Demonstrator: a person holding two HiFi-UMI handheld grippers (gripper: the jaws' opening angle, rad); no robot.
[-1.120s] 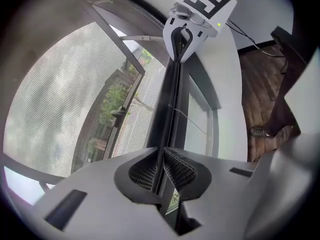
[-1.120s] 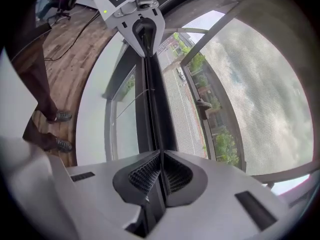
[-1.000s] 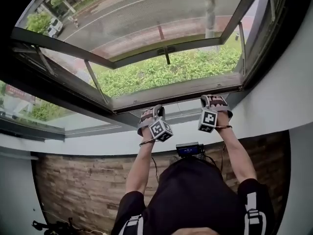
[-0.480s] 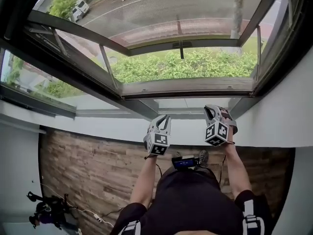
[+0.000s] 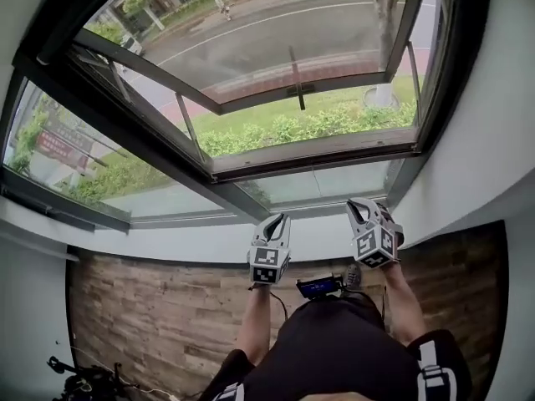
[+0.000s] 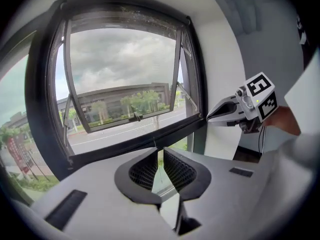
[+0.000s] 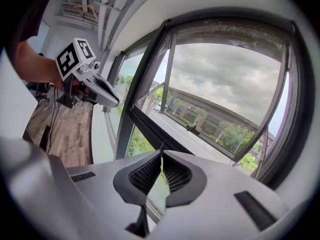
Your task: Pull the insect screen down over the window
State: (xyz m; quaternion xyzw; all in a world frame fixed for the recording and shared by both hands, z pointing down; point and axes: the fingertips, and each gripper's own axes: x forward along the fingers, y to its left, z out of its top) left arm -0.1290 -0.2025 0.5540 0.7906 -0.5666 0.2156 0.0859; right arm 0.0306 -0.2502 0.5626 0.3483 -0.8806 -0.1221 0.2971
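Note:
The window has a dark frame, and its glass sash is tilted outward over a street and hedge. A pale band runs along the top of the opening; I cannot make out mesh across it. My left gripper and right gripper hover side by side over the white sill, a little short of the lower frame rail. Both point at the window. The left gripper and the right gripper are shut, with nothing between the pads.
A fixed glass pane adjoins the opening on the left. White wall borders it on the right. Below lies wood flooring with cables and a dark object. A small black device with a blue screen hangs at the person's chest.
Both grippers have drawn back from the lower frame rail toward the person and rolled at the wrist. They stayed shut. The head view has tipped, showing more of the left pane.

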